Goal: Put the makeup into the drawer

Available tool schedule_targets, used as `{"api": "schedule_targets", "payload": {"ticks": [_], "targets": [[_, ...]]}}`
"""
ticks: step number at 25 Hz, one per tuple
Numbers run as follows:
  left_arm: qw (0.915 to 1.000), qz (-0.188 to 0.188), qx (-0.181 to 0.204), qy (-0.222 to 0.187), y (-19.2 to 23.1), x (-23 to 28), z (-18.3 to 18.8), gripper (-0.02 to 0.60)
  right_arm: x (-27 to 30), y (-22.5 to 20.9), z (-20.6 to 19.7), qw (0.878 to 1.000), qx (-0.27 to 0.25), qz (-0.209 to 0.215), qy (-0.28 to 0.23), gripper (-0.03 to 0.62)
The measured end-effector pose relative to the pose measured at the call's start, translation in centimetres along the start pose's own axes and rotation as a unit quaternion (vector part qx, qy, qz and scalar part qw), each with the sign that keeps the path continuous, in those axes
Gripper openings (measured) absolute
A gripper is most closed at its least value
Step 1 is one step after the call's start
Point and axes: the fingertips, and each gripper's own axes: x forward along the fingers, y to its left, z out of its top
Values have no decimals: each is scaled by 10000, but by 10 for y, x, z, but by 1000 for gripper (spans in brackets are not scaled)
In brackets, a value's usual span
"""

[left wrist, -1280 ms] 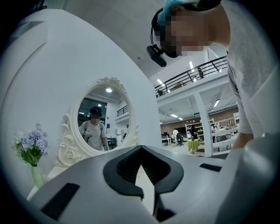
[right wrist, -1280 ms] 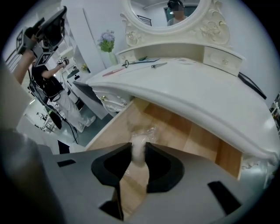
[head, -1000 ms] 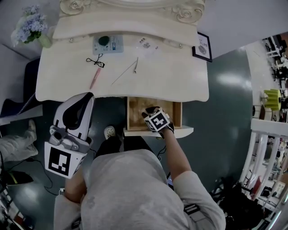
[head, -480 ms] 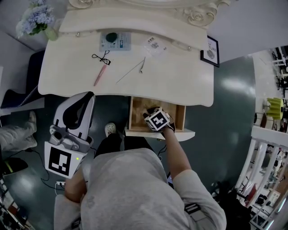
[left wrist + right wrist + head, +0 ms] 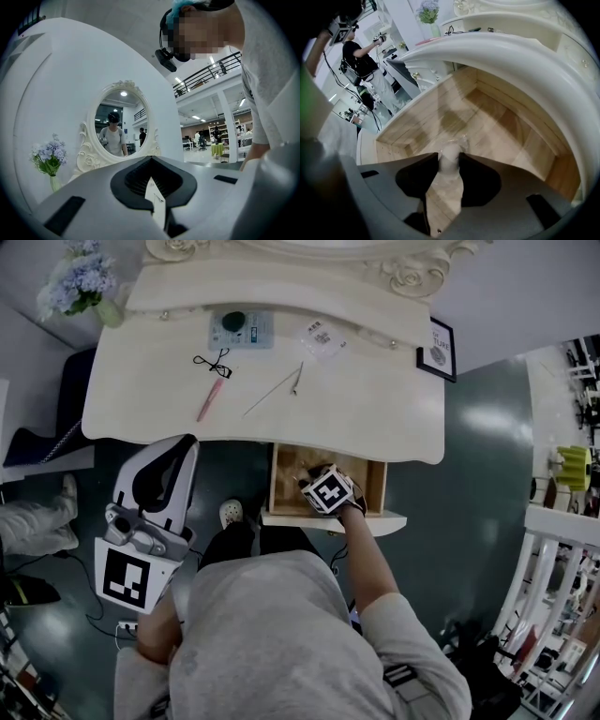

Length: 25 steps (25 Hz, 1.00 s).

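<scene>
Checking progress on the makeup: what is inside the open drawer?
Inside the wooden drawer, the right gripper points down; its jaws have just been opening, with a small clear-wrapped white item between them. Elsewhere only bare wood shows; the floor beneath the gripper is covered.

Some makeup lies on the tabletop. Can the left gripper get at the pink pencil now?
Probably yes: the left gripper holds nothing and sits by the dressing table edge, and the pink pencil lies uncovered close by.
</scene>
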Motion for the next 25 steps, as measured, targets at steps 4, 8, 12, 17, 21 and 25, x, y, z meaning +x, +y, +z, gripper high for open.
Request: {"api": "schedule_targets", "payload": {"ticks": [4,8,12,17,21,25], "targets": [[10000,-20,28,-46,0,-2,3,11,-5,0,0,9999,76,-53,-73,161],[9999,-102,58,-95,-3,-2,5,11,-15,-1,6,9995,126,-112,-284,164],[9996,-189,100,-163,-8,-2,11,11,-21,1,6,9988,203,-82,-434,166],[9992,-278,139,-238,-12,-3,19,11,-27,-1,1,9985,281,-205,-413,169],[9991,-323,170,-237,-14,-5,19,11,-32,-4,-1,9976,413,-322,-457,169],[9989,-338,191,-258,-15,-6,22,11,-42,-3,4,9949,478,-436,-775,44]]}}
